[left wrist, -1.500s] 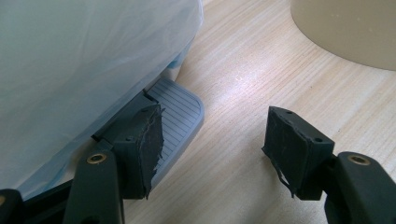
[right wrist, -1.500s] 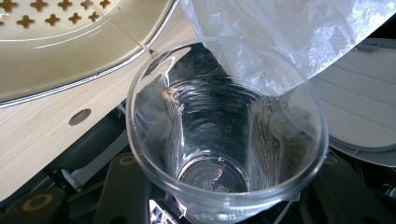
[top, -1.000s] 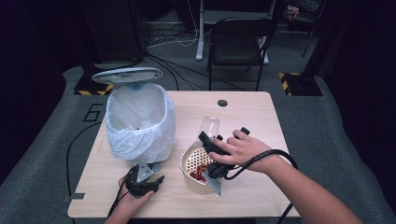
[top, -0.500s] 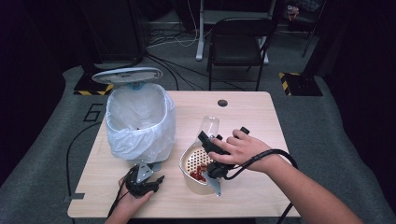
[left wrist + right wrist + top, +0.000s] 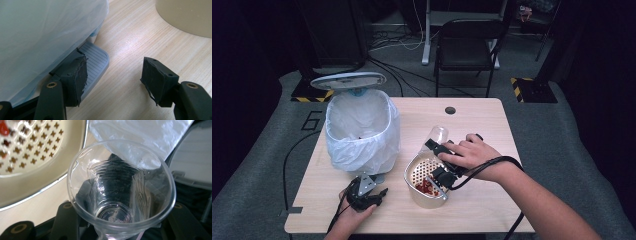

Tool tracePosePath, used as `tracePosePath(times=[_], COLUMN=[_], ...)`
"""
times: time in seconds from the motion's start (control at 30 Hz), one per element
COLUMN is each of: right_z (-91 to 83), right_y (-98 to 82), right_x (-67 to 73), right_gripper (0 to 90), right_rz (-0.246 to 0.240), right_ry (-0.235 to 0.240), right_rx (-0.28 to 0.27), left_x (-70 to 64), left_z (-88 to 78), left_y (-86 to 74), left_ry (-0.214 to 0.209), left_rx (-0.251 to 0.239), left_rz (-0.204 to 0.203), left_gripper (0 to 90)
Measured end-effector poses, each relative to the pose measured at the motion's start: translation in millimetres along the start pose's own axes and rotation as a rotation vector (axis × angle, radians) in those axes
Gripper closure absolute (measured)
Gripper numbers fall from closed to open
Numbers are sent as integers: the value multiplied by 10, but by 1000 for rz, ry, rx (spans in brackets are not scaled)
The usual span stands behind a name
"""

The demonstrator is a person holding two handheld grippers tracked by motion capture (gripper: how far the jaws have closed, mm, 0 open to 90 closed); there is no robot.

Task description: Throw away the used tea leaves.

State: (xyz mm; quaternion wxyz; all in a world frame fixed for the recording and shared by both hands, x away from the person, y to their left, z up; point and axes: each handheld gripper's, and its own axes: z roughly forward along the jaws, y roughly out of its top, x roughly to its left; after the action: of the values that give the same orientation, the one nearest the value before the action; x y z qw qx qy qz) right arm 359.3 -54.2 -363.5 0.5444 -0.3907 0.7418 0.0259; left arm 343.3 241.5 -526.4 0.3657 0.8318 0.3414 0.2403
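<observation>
A clear plastic cup point(image 5: 438, 134) lies sideways in my right gripper point(image 5: 435, 145), just above the far rim of a cream perforated colander point(image 5: 412, 172) that holds red scraps point(image 5: 427, 187). In the right gripper view the cup point(image 5: 150, 202) is dented between the jaws of the gripper point(image 5: 120, 195), its mouth towards the camera, with the colander point(image 5: 37, 157) at the upper left. My left gripper point(image 5: 377, 193) rests on the table near the front edge, beside the bag-lined pedal bin point(image 5: 362, 130). Its jaws point(image 5: 113, 75) stand apart over bare wood, next to the bin's grey pedal point(image 5: 96, 60).
The bin's lid point(image 5: 348, 80) stands raised behind it. The wooden table point(image 5: 482, 125) has a round cable hole point(image 5: 450, 110) near its far edge. A black chair point(image 5: 467, 45) and floor cables lie beyond. The colander's cream wall point(image 5: 185, 17) is at the top right.
</observation>
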Motion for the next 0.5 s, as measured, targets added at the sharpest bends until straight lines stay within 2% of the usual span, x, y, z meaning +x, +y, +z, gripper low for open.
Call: tracePosePath(times=[0.03,0.07,0.1,0.13,0.2,0.23,0.27,0.3,0.33,0.37,0.4,0.43,0.5], right_z=[5,-20,-18,-7,12,32,32,54,54,80,80,92,123], right_y=[-27,-38,-57,-78,-131,-187,-187,-233,-233,-273,-273,-290,-355], right_x=[-21,-78,-107,-122,-153,-165,-165,-164,-164,-167,-167,-168,-191], right_gripper=[506,506,506,505,505,505,505,505,505,506,506,505,505], right_rz=[22,108,115,170,222,282,282,325,325,369,369,391,469], right_ry=[-3,44,63,48,65,84,84,98,98,123,123,136,160], right_rx=[-15,-18,-39,-65,-85,-103,-103,-112,-112,-130,-130,-138,-167], left_x=[-1,-7,-7,-6,-3,-3,-2,-1,-1,0,0,1,0], left_z=[0,5,5,6,0,2,1,1,1,1,1,0,0], left_y=[0,-3,-4,-4,-2,-3,-3,-3,-3,-4,-4,-3,-2], left_ry=[1,10,9,9,0,2,2,0,0,-1,-1,-2,-1], left_rx=[-1,-7,-8,-9,-2,-5,-4,-4,-4,-4,-4,-3,-3], left_rz=[1,-1,-1,-2,-4,-4,-3,-4,-4,-5,-5,-4,-4], left_gripper=[371,372,371,372,371,372,372,372,372,372,372,372,372])
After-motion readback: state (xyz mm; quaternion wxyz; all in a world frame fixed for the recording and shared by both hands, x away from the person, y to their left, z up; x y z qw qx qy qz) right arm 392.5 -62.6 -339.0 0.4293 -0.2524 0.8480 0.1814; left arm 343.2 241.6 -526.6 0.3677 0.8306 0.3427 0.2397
